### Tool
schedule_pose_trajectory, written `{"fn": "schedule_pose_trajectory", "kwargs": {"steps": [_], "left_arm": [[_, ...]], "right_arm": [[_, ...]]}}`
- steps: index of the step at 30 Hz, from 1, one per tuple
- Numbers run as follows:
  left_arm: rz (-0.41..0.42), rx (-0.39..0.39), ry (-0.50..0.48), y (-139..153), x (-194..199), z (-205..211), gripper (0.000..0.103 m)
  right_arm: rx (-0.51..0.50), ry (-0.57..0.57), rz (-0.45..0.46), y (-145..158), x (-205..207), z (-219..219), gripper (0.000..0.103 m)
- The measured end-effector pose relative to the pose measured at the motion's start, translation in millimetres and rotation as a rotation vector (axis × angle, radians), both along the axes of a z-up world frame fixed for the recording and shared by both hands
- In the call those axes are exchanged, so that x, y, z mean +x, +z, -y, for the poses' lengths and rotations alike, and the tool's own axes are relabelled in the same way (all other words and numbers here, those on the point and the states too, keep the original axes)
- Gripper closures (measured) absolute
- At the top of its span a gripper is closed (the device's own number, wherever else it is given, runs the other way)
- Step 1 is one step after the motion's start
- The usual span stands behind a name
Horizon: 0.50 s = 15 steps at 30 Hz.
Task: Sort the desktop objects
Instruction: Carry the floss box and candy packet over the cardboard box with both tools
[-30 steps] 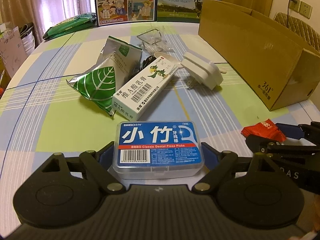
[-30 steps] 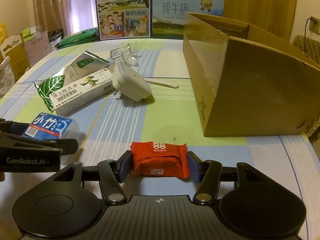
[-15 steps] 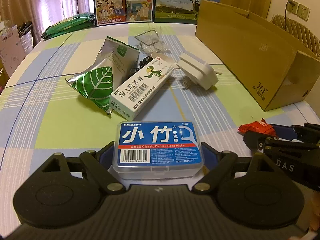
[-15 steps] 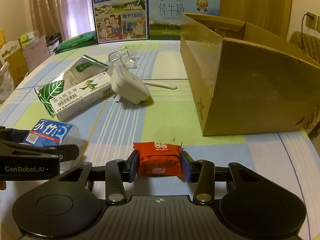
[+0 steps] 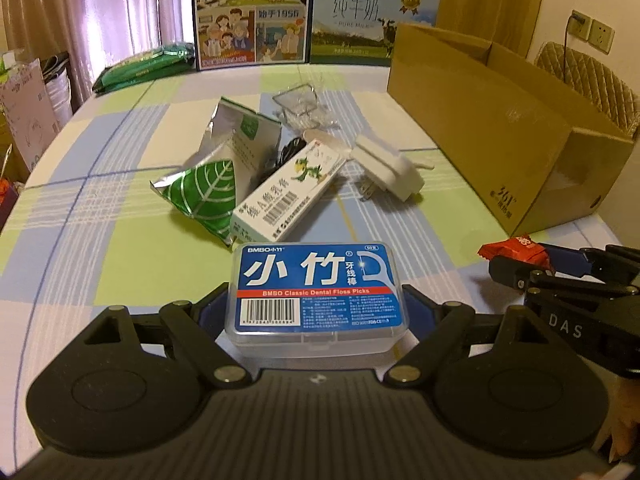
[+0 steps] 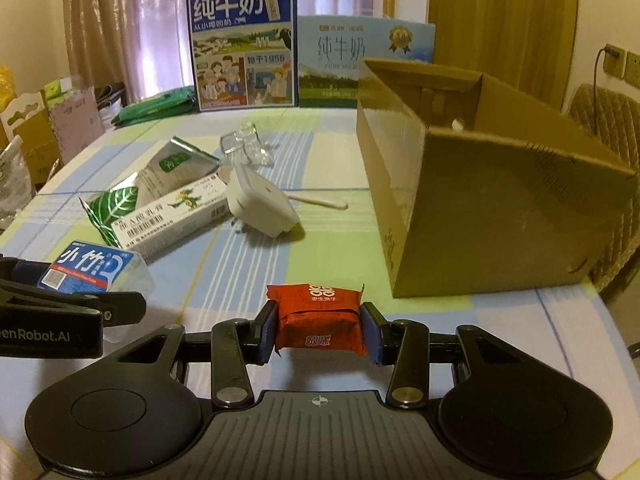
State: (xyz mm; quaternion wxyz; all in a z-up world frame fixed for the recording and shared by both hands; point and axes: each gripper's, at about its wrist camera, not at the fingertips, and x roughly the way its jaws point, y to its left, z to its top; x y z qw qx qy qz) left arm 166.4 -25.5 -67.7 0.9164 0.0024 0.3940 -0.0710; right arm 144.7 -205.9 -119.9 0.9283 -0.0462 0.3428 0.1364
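Note:
My left gripper (image 5: 316, 312) is shut on a clear floss pick box with a blue label (image 5: 318, 294), held above the checked tablecloth. The same box (image 6: 90, 268) shows at the left of the right wrist view. My right gripper (image 6: 320, 328) is shut on a red snack packet (image 6: 320, 318), lifted off the table; that packet (image 5: 516, 250) also appears at the right of the left wrist view. Ahead lie a green leaf pouch (image 5: 200, 196), a white ointment carton (image 5: 288, 196) and a white plug adapter (image 5: 390, 168). An open cardboard box (image 6: 480, 200) stands to the right.
Two milk cartons (image 5: 252, 16) stand at the table's far edge beside a green packet (image 5: 140, 66). A clear plastic piece (image 5: 298, 102) and a white spoon (image 6: 320, 200) lie past the pile. A chair (image 5: 588, 80) stands behind the box.
Both grippers have risen with their loads; the table items look farther below. The right gripper's jaws closed tighter on the red packet.

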Motion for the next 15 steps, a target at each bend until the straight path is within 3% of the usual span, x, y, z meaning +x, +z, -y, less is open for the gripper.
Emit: {"fn": "schedule_pose_trajectory", "kwargs": {"steps": [15], "left_arm": [[0.048, -0.005, -0.010, 48, -34, 11, 0.019]], "right_arm": [[0.025, -0.016, 0.064, 51, -27, 20, 0.062]]}}
